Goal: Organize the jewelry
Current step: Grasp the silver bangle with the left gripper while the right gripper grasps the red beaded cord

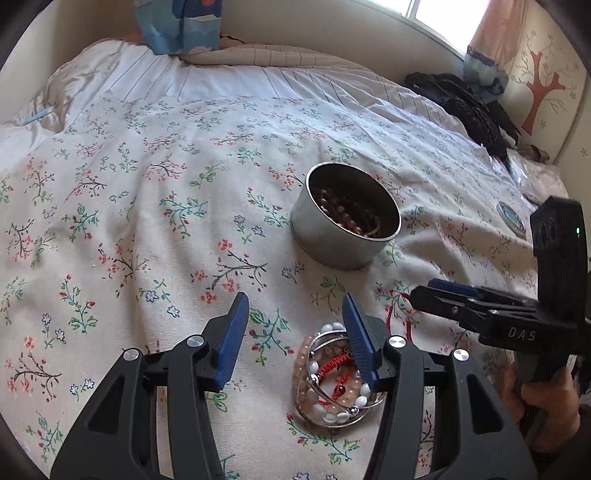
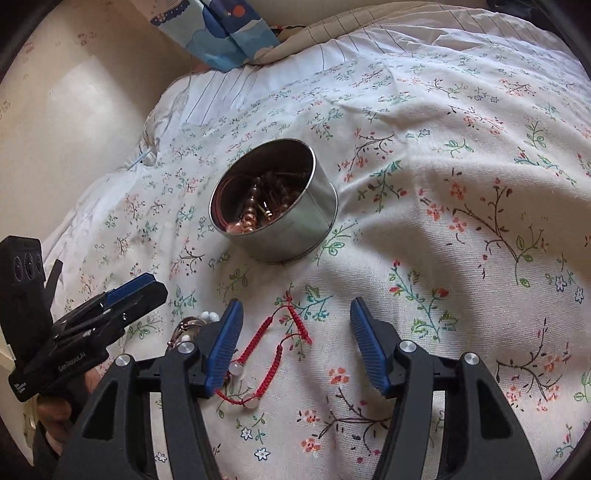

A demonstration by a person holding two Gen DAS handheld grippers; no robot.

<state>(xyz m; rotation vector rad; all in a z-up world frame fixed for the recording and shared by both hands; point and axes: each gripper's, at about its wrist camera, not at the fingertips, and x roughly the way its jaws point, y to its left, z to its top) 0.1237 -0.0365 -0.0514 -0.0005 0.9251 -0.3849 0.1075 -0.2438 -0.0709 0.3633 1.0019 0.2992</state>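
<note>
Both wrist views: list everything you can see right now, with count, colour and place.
tin: one, silver, round, open, on the bedspread, brown bead jewelry inside
bracelet pile: several, white, pink, silver and red, beside the left gripper's right finger
red cord bracelet: one, red with pale beads, spread between the right gripper's fingers
lid: one, round, blue-topped, right of the tin
bedspread: one, white floral, covers the bed
dark cloth: one, black, far right on the bed
blue fabric: one, blue patterned, at the bed's head
left gripper: black with blue pads, open, empty
right gripper: same, open, over the cord
hand: one, holding the right gripper's handle
</note>
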